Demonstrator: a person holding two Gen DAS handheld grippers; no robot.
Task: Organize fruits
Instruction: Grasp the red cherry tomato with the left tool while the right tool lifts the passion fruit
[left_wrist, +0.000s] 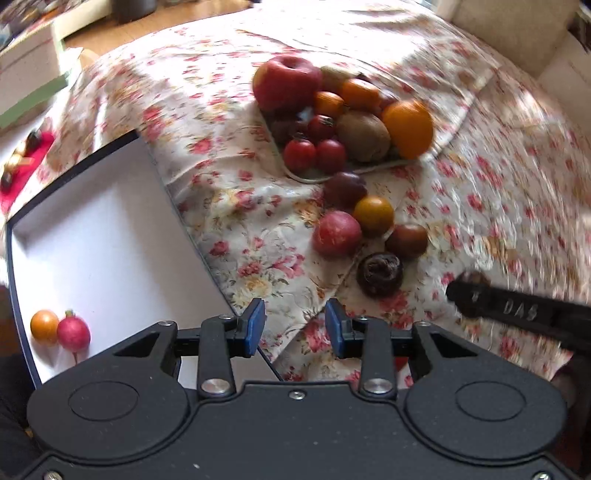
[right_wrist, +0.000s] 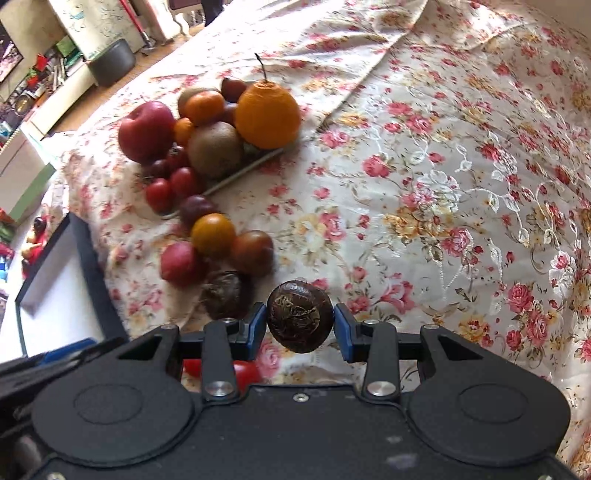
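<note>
The task looks barely begun: only a small orange tomato (left_wrist: 44, 327) and a radish (left_wrist: 73, 332) lie in the white box (left_wrist: 103, 236). The right gripper (right_wrist: 300, 321) clamps a dark brown chestnut-like fruit (right_wrist: 300, 320) between its pads, lifted off the floral cloth (right_wrist: 443, 184). The left gripper (left_wrist: 296, 328) hangs parted and empty over the box edge. The plate (left_wrist: 310, 176) stays heaped with fruit, and a loose cluster (left_wrist: 365, 229) sits beside it, unsorted

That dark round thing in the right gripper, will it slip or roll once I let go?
The dark round fruit is held only at its sides by the right gripper, so it may pivot. Its rounded shape suggests rolling on the floral cloth.
</note>
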